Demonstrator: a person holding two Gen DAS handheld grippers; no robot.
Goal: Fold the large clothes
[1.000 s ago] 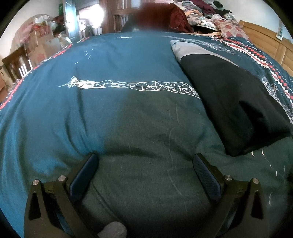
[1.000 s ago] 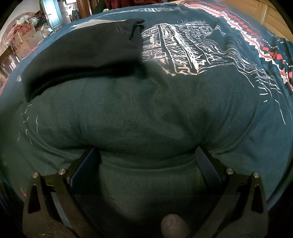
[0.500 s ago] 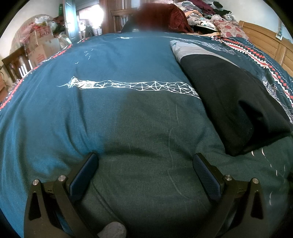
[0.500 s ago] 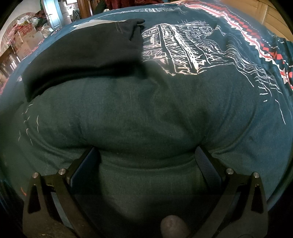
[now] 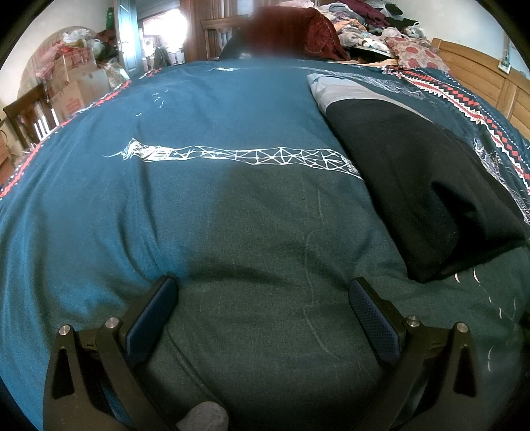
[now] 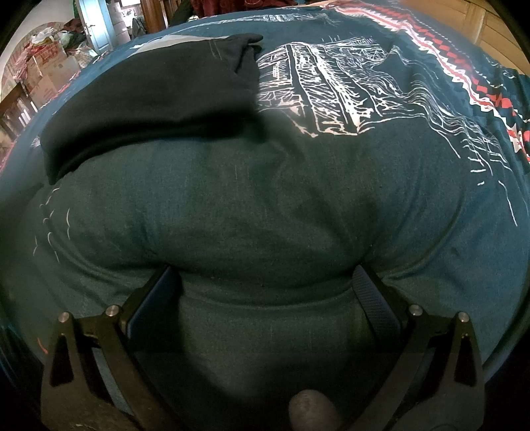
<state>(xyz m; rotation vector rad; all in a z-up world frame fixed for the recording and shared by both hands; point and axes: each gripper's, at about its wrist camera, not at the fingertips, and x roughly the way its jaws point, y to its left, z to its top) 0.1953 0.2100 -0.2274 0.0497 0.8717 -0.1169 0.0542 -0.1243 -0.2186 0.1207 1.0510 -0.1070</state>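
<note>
A black folded garment (image 5: 420,185) with a grey part at its far end lies on the teal bedspread (image 5: 198,116), to the right in the left wrist view. The same black garment (image 6: 149,102) sits upper left in the right wrist view. My left gripper (image 5: 261,291) is open, its tips pressed into the bedspread well left of the garment's near corner. My right gripper (image 6: 265,281) is also open, its blue pads sunk into a bulge of the bedspread (image 6: 265,199), with the garment ahead and to the left. Neither gripper touches the garment.
A wooden headboard (image 5: 480,69) runs along the right. A pile of clothes (image 5: 364,23) lies at the bed's far end. Cardboard boxes (image 5: 76,83) and a wooden chair (image 5: 29,116) stand off the left edge. A doorway (image 5: 159,36) is behind.
</note>
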